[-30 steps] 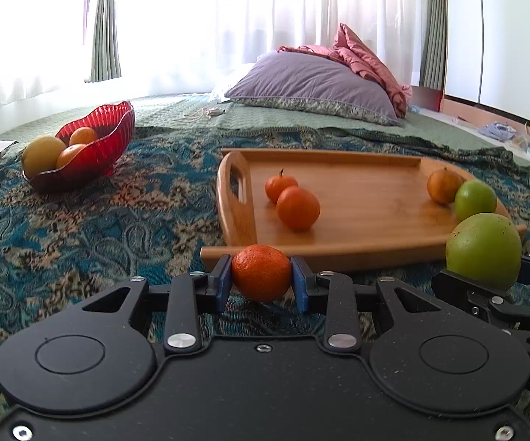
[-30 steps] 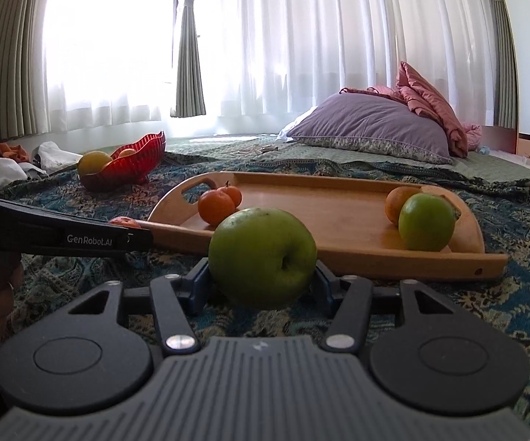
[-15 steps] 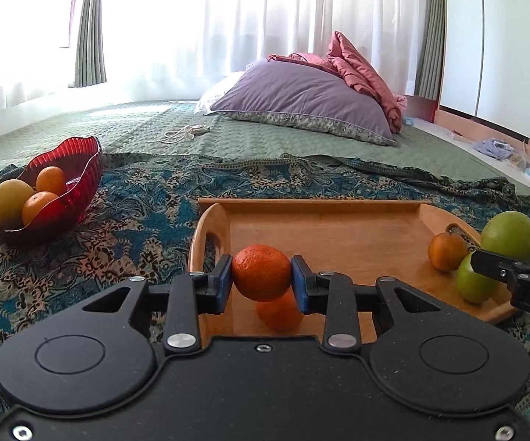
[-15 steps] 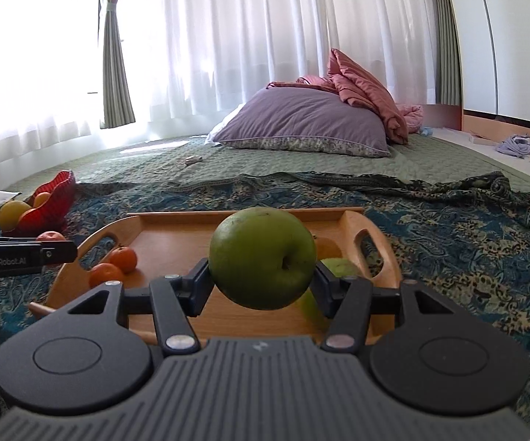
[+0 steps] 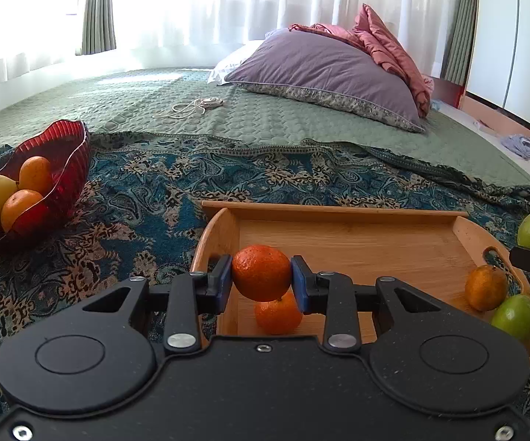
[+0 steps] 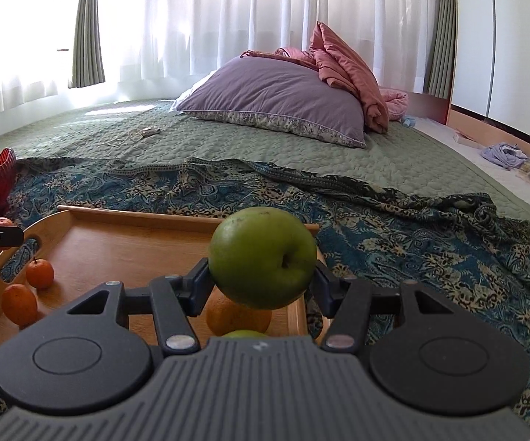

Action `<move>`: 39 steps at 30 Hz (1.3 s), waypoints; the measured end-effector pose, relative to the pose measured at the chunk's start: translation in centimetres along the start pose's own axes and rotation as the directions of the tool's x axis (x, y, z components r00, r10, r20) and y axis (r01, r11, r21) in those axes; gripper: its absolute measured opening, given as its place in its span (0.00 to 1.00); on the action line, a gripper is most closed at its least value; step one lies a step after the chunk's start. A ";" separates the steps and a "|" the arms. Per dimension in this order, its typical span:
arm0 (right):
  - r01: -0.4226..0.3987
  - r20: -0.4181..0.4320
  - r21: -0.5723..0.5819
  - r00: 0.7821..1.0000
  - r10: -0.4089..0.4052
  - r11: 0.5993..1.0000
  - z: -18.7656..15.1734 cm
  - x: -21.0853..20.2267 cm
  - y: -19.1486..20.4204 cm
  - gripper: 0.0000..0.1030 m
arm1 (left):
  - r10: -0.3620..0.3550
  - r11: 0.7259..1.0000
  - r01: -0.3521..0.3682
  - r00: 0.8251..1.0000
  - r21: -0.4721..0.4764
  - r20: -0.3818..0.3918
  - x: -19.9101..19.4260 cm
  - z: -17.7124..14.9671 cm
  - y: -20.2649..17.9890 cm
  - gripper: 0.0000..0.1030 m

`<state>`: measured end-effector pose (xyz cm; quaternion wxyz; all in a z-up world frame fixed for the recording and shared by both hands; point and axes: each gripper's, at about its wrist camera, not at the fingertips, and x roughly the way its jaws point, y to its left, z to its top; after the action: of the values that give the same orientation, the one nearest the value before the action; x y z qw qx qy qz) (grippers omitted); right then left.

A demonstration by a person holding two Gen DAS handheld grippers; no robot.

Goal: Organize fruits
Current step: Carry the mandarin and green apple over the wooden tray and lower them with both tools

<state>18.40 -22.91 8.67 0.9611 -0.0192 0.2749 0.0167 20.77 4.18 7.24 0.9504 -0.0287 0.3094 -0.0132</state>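
The left tool (image 5: 261,277) is gripping a mandarin (image 5: 261,275) between its blue pads, and in the left wrist view the fruit is hanging at lower centre, just above a second mandarin (image 5: 278,316) lying at the tray's (image 5: 338,210) left end. The right tool (image 6: 261,261) is clamping a green apple (image 6: 261,257), which is sitting at mid-frame in the right wrist view, over the tray's right end, where an orange fruit (image 6: 235,318) and a sliver of another green one (image 6: 244,333) are showing beneath it.

Judging by how things are lying, the sorting is partly done. Mandarins are collecting at the tray's left end, with two of them (image 6: 29,288) at lower left in the right wrist view, and an orange fruit and a green one are resting at the right end. Both held fruits are waiting to be set down, seemingly each over its own kind. The red bowl (image 5: 64,154), at left of the left wrist view, is holding three more fruits (image 5: 7,198), so more trips are probably remaining.

The mandarin is roughly round, slightly squat, with no clear long axis; its stem end is not showing. The apple is lying on its side in the grip: its dimple (image 6: 285,262) is facing the camera and a little right, so its core axis is running roughly level, towards the lens.
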 end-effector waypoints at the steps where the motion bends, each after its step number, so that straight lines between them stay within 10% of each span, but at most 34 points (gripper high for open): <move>1: 0.000 -0.006 -0.007 1.000 0.000 1.000 0.2 0.2 0.0 0.57 | 0.004 1.000 -0.003 1.000 0.003 -0.008 0.4 0.1 -0.1 0.31; 39: -0.020 -0.261 0.009 0.965 0.021 1.000 1.2 9.9 0.8 0.55 | 0.037 0.999 -0.034 0.988 0.023 -0.147 7.5 1.2 -0.9 0.31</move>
<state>27.42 -21.88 4.47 0.9164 -0.0153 0.3993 0.0232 27.52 2.97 3.92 0.9252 -0.0125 0.3792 -0.0013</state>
